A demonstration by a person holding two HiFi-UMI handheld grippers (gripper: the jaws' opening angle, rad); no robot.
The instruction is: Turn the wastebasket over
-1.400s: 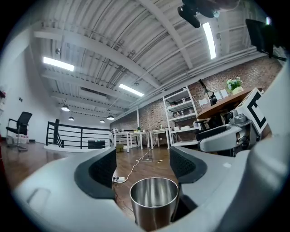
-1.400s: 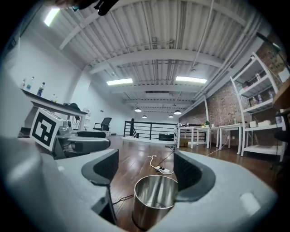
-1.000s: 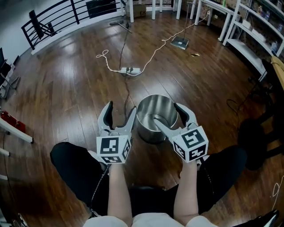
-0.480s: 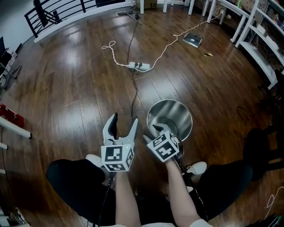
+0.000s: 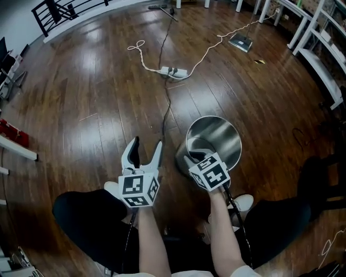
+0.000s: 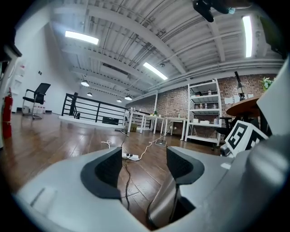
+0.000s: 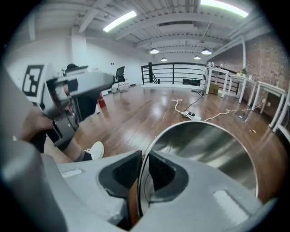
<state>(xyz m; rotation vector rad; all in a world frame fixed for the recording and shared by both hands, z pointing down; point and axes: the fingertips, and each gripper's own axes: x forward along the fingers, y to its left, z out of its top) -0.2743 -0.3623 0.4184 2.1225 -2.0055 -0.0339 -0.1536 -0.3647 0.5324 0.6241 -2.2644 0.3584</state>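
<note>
Since a second ago the right gripper (image 5: 190, 158) has dropped and its jaws have just been closing; they now pinch the near rim of the shiny round steel wastebasket (image 5: 221, 135), which stands upright. The left gripper (image 5: 146, 152), just left of the wastebasket, has narrowed slightly and stays wide and empty. A white power strip (image 5: 174, 71) lies beyond the wastebasket on the dark wooden floor (image 5: 81, 92), with a black railing (image 5: 59, 8) far beyond.
</note>
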